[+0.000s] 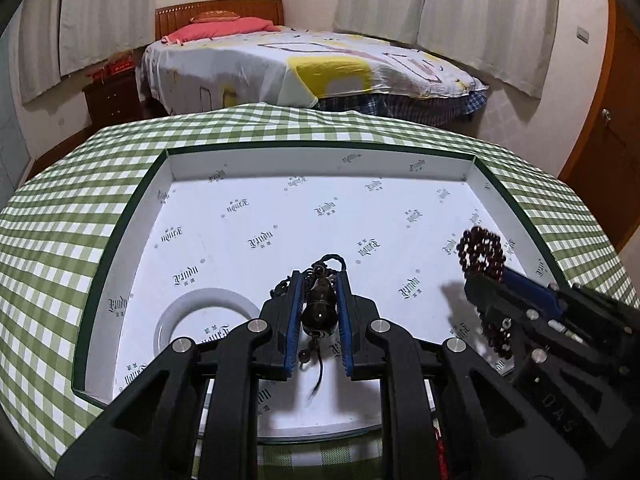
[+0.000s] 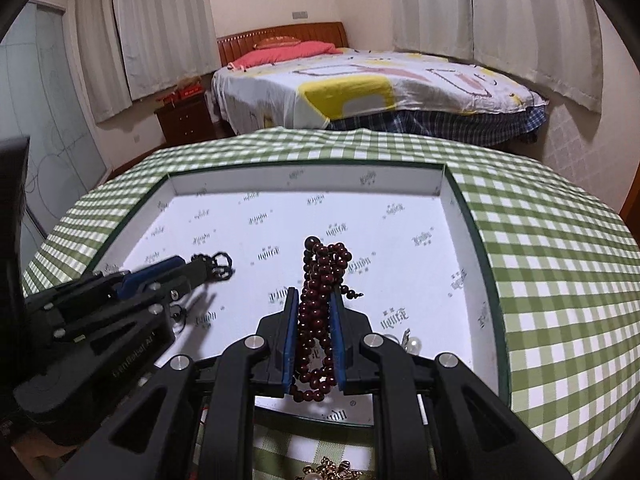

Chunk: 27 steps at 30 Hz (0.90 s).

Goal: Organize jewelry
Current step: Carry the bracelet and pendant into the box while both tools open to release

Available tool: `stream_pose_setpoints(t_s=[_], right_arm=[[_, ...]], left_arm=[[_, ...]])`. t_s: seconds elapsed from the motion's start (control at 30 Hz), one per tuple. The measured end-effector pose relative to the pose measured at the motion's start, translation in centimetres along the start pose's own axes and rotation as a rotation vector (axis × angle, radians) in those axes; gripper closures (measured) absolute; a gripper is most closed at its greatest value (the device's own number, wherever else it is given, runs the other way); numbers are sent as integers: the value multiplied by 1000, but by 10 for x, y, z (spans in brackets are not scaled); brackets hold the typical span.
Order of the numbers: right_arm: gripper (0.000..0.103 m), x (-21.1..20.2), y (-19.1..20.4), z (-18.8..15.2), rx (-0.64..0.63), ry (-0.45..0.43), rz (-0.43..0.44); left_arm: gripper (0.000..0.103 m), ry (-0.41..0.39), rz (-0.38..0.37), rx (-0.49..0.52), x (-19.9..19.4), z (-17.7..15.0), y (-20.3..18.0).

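Note:
A wide shallow box (image 1: 120,240) with a white printed lining lies on the green checked table; it also shows in the right wrist view (image 2: 472,216). My left gripper (image 1: 319,280) is shut on a dark pendant (image 1: 319,312) with a black cord, held over the box floor. My right gripper (image 2: 314,296) is shut on a dark red bead bracelet (image 2: 320,280), held over the box; it shows at the right of the left wrist view (image 1: 482,256). A white bangle (image 1: 204,312) lies in the box at the left. A pearl piece (image 2: 414,345) lies in the box by my right gripper.
A gold-coloured ornament (image 2: 332,470) lies on the tablecloth in front of the box. The checked tablecloth (image 2: 560,280) spreads round the box. Beyond the table stand a bed (image 1: 304,68) and a dark nightstand (image 1: 112,96).

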State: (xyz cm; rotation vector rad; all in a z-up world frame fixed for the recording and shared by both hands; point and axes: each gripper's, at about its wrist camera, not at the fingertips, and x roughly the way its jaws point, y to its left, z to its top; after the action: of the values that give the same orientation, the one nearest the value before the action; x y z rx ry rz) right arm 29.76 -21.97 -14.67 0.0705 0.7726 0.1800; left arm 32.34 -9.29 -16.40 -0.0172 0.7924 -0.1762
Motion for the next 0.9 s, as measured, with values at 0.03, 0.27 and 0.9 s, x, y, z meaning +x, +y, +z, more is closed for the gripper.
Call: stream_pose_setpoints(t_s=[0.03, 0.27, 0.9], right_arm=[[87, 2, 0, -1, 1, 8, 0], [87, 9, -2, -3, 2, 45, -2], [58, 10, -6, -4, 14, 51, -16]], left_arm=[[86, 5, 1, -1, 1, 0, 0], [86, 54, -1, -16, 4, -1, 2], [48, 23, 43, 16, -8, -1, 1]])
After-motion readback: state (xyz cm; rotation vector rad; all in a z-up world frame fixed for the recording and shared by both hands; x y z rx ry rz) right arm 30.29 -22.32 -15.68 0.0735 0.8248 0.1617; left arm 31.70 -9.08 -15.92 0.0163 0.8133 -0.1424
